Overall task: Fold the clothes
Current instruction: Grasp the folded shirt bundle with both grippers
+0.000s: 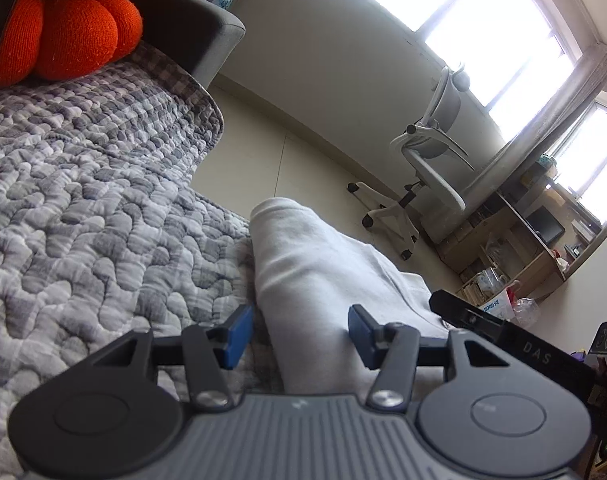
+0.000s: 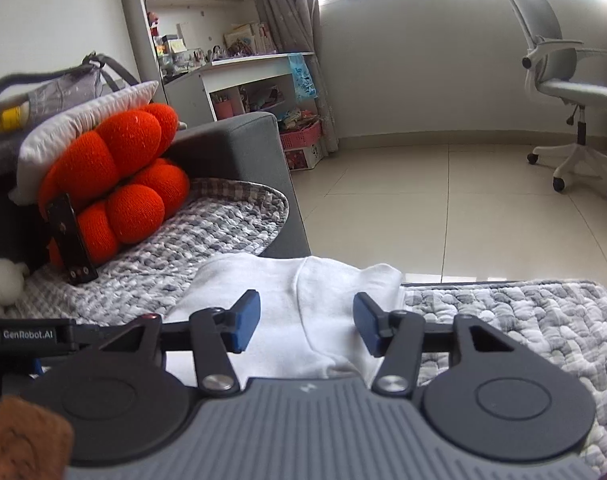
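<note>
Quilted grey cover (image 2: 523, 320) spread beneath, reaching 3 o'clock. White garment (image 2: 279, 320) on it at 12 o'clock, by couch edge, layers doubled over (folded already or mid-fold, unclear). Soft, light, limp; likely best pinched at hem or corner. Left gripper (image 1: 299, 336) low, tilted, tongs apart astride cloth. Right gripper (image 2: 306, 322) level, tongs apart, empty.

Left gripper (image 1: 299, 334): I see its jaws spread, blue pads either side of the cloth, gripping nothing.
White garment (image 1: 303, 264): folded, lying on the grey quilted cover (image 1: 83, 200).
Orange cushion (image 1: 63, 32): top left.
Office chair (image 1: 431, 160): near window.
</note>
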`<act>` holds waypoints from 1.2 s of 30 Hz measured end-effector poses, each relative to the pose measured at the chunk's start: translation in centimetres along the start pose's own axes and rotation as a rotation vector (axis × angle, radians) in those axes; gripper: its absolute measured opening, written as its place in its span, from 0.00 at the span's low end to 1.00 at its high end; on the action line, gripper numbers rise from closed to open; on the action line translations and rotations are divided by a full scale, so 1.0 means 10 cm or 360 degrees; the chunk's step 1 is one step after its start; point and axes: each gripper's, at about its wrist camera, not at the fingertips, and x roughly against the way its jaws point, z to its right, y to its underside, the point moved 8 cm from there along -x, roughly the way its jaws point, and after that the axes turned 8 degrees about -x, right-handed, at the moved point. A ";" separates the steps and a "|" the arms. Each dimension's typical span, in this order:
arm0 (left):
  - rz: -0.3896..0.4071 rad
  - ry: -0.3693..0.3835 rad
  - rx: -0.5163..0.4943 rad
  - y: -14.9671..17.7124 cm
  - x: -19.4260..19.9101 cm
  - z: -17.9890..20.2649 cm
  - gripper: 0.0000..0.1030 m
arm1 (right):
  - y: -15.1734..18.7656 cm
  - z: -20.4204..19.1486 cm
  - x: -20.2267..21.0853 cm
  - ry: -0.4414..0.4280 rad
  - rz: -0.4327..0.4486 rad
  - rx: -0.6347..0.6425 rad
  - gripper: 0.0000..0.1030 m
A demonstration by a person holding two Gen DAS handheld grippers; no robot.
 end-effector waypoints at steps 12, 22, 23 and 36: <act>-0.0206 0.0208 0.0350 0.14 -0.14 -0.08 0.56 | 0.15 0.43 0.19 -0.0106 -0.0251 -0.0644 0.56; -0.0180 0.0265 0.0365 0.14 -0.23 -0.02 0.56 | 0.20 0.54 0.30 -0.0254 -0.0313 -0.0859 0.56; -0.0171 0.0262 0.0351 0.13 -0.22 -0.01 0.57 | 0.20 0.54 0.28 -0.0258 -0.0310 -0.0863 0.57; -0.0052 0.0226 0.0161 0.01 -0.19 0.16 0.38 | 0.22 0.41 0.29 -0.0240 -0.0227 -0.0868 0.40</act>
